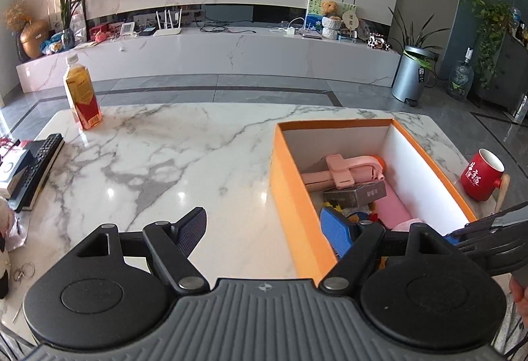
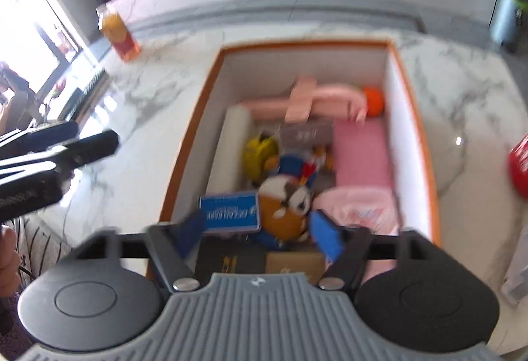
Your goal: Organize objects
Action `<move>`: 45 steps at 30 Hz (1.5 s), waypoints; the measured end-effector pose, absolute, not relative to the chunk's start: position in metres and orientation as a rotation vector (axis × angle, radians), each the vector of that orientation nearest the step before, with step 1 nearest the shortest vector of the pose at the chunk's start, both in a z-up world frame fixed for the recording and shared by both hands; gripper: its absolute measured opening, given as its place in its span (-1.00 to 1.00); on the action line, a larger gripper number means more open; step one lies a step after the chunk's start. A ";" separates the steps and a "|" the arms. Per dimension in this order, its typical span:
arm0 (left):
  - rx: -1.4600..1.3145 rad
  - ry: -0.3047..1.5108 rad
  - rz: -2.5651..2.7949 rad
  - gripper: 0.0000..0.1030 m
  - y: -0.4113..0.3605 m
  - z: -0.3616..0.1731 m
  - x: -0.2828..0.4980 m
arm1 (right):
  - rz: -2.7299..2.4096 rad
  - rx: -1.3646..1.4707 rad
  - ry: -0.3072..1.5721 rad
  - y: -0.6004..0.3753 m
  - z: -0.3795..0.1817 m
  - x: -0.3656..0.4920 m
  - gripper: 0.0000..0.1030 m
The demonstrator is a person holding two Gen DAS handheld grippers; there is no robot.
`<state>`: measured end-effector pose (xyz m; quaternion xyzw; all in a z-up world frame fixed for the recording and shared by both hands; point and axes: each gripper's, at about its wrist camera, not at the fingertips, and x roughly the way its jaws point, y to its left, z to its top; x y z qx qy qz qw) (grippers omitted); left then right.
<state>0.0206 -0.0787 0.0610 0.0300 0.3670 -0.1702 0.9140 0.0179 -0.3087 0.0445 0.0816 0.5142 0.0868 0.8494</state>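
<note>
An open orange box with white inner walls stands on the marble table. Inside lie a pink selfie stick, a grey carton, a pink pouch and small toys. My left gripper is open and empty, its right finger over the box's near-left corner. In the right wrist view my right gripper is open over the box, just above a blue carton and a duck plush. The left gripper also shows in that view.
A tea bottle stands at the far left of the table. A remote and books lie at the left edge. A red mug stands right of the box. A grey bin is on the floor beyond.
</note>
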 end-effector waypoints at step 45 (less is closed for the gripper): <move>0.101 0.685 -0.325 0.75 -0.047 0.066 -0.036 | -0.128 0.109 0.688 -0.251 0.083 -0.077 0.91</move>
